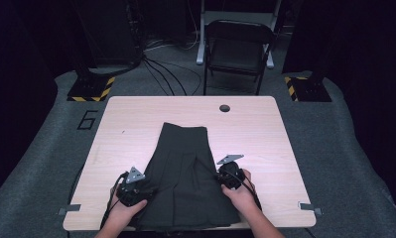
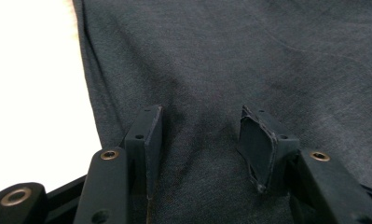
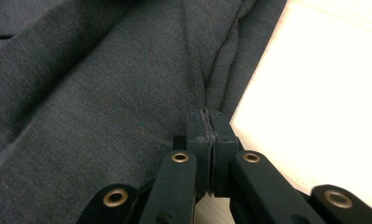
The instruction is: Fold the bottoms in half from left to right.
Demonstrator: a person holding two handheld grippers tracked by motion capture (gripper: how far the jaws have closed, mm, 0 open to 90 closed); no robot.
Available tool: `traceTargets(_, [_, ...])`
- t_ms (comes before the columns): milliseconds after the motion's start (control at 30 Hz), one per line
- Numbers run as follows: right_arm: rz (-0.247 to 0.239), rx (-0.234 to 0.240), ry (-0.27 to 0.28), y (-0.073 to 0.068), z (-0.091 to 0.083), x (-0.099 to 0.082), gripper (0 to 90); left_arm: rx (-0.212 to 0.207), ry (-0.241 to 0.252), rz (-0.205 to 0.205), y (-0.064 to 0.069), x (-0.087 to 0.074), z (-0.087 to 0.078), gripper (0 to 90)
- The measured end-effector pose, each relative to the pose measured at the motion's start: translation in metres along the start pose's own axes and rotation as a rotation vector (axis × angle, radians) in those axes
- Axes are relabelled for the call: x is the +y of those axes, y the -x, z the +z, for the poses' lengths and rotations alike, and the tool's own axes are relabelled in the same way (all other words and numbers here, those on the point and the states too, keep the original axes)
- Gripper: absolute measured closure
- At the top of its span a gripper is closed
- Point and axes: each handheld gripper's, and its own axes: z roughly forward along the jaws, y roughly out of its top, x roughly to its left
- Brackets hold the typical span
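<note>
the dark skirt (image 1: 188, 173) lies flat on the wooden table (image 1: 131, 119), its narrow waistband toward 12 o'clock and its wide hem at 6 o'clock by the near edge, so its long axis runs 12 to 6, leaning a little toward 11 at the top

the work in hand looks like the opening of a fold or a straightening: both tools are set on the skirt's lower side edges. the right gripper (image 3: 207, 122) sits at the 3 o'clock edge of the cloth, jaws pressed together; in the right gripper view they seem to pinch the folded side edge right where cloth meets bare table, though how much fabric is caught is hard to tell. the left gripper (image 2: 200, 135) sits at the 8 o'clock corner (image 1: 133, 191), jaws spread wide with cloth lying between and under them, nothing yet clamped

my guess is that the next move calls for the left jaws to drop onto the fabric near its edge and close, gathering a layer or two, so that both sides are held before any lift. the cloth is limp, so an uneven grab would likely drag it askew
</note>
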Motion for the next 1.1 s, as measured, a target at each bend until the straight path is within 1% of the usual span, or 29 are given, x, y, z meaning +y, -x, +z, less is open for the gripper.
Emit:
traceTargets(33, [0.003,0.001,-0.001,0.001,-0.001,-0.001,88.8,-0.003,-0.008,0.011,0.001,0.0,0.0,49.4])
traceTargets(100, [0.007,-0.001,0.002,0.002,-0.002,-0.002,88.7,0.005,-0.011,0.025,0.005,0.0,0.001,49.3])
traceTargets(200, [0.006,0.005,0.001,0.003,-0.002,-0.003,88.4,0.024,-0.015,0.033,0.008,0.0,0.001,49.3])
traceTargets(267, [0.011,0.008,0.002,0.003,-0.002,-0.003,88.3,0.018,-0.018,0.024,0.009,-0.001,0.0,49.3])
traceTargets(300, [0.012,0.008,0.006,0.004,-0.002,-0.003,88.3,0.015,-0.011,0.018,0.009,-0.001,0.001,49.3])
traceTargets(367, [0.007,0.001,0.005,0.003,-0.002,-0.003,88.3,0.003,-0.021,0.009,0.009,-0.002,0.0,49.4])
traceTargets(433, [-0.003,-0.002,0.0,0.002,-0.003,-0.003,88.3,0.006,-0.008,-0.001,0.011,-0.003,0.001,49.4])
traceTargets(500, [-0.014,-0.012,-0.006,0.002,-0.004,-0.003,88.1,-0.004,-0.018,-0.004,0.012,-0.002,0.0,49.4])
traceTargets(533, [-0.009,-0.011,-0.003,0.002,-0.004,-0.004,88.0,-0.008,-0.027,0.0,0.011,0.0,0.0,49.4])
traceTargets(600, [-0.004,-0.007,-0.002,0.003,-0.003,-0.004,87.7,-0.017,-0.043,0.007,0.008,0.005,0.0,49.7])
traceTargets(633, [-0.002,-0.002,-0.002,0.003,-0.003,-0.004,87.4,-0.02,-0.029,-0.011,0.007,0.007,0.001,49.8])
traceTargets(667, [0.004,-0.007,0.002,0.003,-0.003,-0.004,87.3,-0.023,-0.021,-0.019,0.006,0.01,0.001,49.9])
traceTargets(733, [0.006,-0.002,0.004,0.004,-0.003,-0.004,86.1,-0.025,-0.021,-0.015,0.002,0.018,0.001,49.9])
traceTargets(900, [0.012,0.0,0.01,0.004,-0.003,-0.005,82.2,-0.001,0.023,-0.012,-0.008,0.04,0.003,48.6])
traceTargets(933, [0.013,-0.004,0.014,0.004,-0.003,-0.006,81.6,0.004,0.027,-0.019,-0.01,0.045,0.003,48.4])
traceTargets(967, [0.003,-0.002,0.011,0.005,-0.003,-0.006,80.9,0.005,0.03,-0.02,-0.013,0.048,0.004,48.2])
traceTargets(1000, [0.002,-0.001,0.012,0.005,-0.003,-0.006,80.0,0.003,0.02,-0.014,-0.017,0.052,0.004,48.2])
traceTargets(1067, [0.003,-0.003,0.014,0.005,-0.003,-0.006,77.7,0.018,0.027,-0.028,-0.021,0.057,0.007,48.1])
traceTargets(1100, [0.015,-0.007,0.021,0.005,-0.002,-0.006,77.0,0.022,0.029,-0.027,-0.024,0.059,0.008,48.0])
